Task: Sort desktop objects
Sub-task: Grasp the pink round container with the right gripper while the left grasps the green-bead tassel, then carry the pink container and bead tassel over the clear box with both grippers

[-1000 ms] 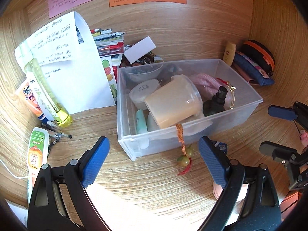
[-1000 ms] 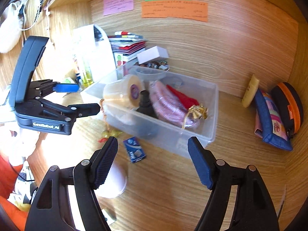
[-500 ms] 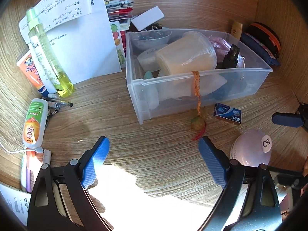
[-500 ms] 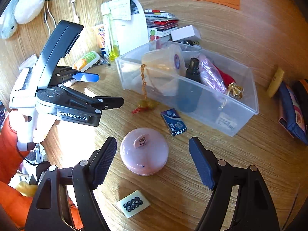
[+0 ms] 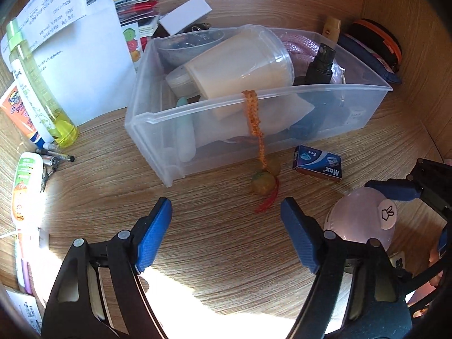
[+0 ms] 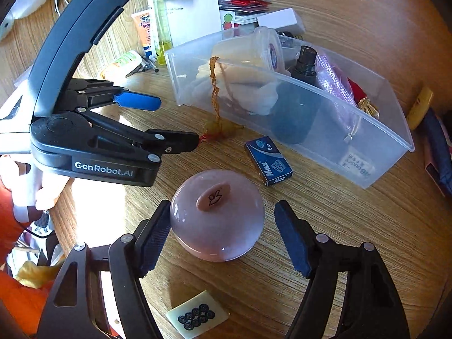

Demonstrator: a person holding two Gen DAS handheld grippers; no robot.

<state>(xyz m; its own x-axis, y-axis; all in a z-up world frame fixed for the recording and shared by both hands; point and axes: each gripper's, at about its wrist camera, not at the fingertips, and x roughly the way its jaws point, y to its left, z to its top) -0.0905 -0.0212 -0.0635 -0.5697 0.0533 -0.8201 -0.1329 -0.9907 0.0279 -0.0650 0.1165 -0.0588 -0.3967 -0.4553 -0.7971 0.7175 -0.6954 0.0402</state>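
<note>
Tongs dominate the bottom of both wrist views. The right tongs (image 6: 223, 237) sit low in their own view, blue pads on either side of a pink dome-shaped object (image 6: 217, 214) that rests on the desk (image 6: 353, 220). Their jaws have just been closing, with the dome between them; the left pad looks right up against the dome's side, while a visible gap remains between the dome and the right pad, so the dome is straddled rather than pinched. A small oval sticker with a drawn mark sits on top of the dome.

The left tongs (image 5: 226, 234) are spread at the bottom centre of their view, and their jaws have also just been closing, with nothing between them but bare wood. In the right wrist view the same tool reaches in from the left edge, its tips apart and pointing toward a beaded charm (image 6: 220, 128) that lies on the desk at the end of an orange cord hanging over the wall of a clear plastic bin (image 6: 325, 130).

The bin fills the upper centre of both views, crowded with a cream cup, a dark spray bottle and a pink pouch. A blue box marked Max (image 6: 268, 161) lies on the desk between the bin and the dome. Below the dome, near the bottom edge, lies a pale tile with black rings (image 6: 197, 315).
</note>
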